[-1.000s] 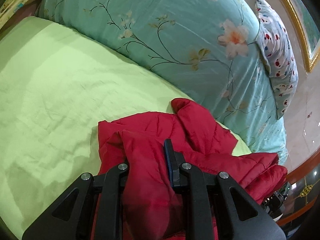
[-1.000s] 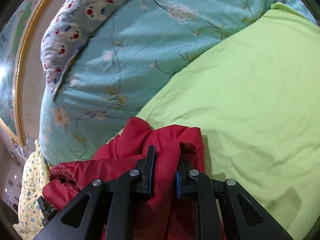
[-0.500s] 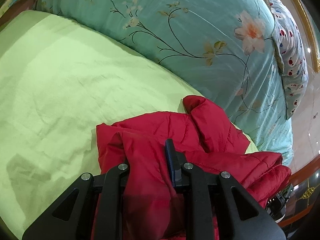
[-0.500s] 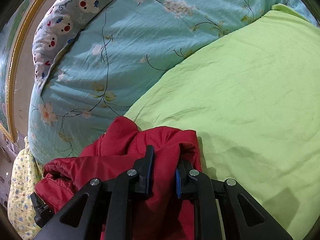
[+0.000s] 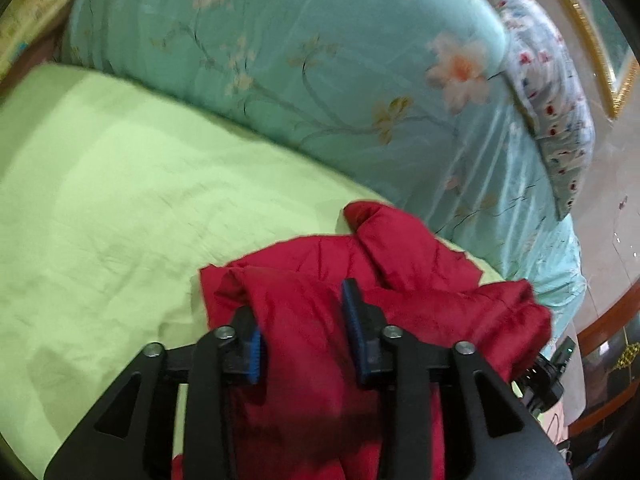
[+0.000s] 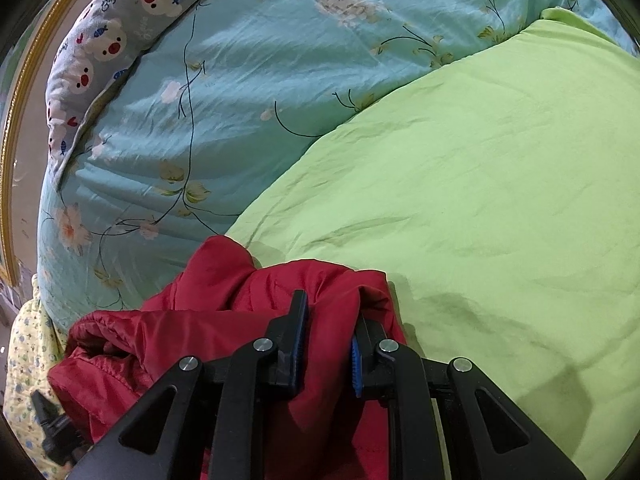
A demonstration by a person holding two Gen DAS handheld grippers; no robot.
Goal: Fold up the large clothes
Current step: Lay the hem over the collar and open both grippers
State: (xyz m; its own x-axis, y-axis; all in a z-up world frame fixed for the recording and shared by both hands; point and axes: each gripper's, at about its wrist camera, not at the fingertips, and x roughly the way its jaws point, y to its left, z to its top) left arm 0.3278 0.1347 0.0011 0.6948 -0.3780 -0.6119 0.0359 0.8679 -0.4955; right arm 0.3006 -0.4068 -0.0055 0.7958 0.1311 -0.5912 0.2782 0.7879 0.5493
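A red padded jacket (image 5: 404, 276) lies bunched on a light green sheet (image 5: 120, 200), held up at its near edge by both grippers. My left gripper (image 5: 300, 320) is shut on a thick fold of the jacket, its blue pads on either side of the fabric. In the right wrist view the jacket (image 6: 224, 312) hangs to the left, and my right gripper (image 6: 330, 328) is shut on another fold of it. The lower part of the jacket is hidden behind the gripper bodies.
A teal floral quilt (image 5: 320, 80) lies beyond the green sheet and shows in the right wrist view (image 6: 224, 92). A patterned pillow (image 5: 552, 92) rests at the bed's far end. A gold picture frame (image 5: 612, 80) is on the wall.
Both grippers keep their hold on the jacket. The left view has swung and is blurred with motion; the left jaws look slightly wider on the fold. The right view shifted a little toward the bed.
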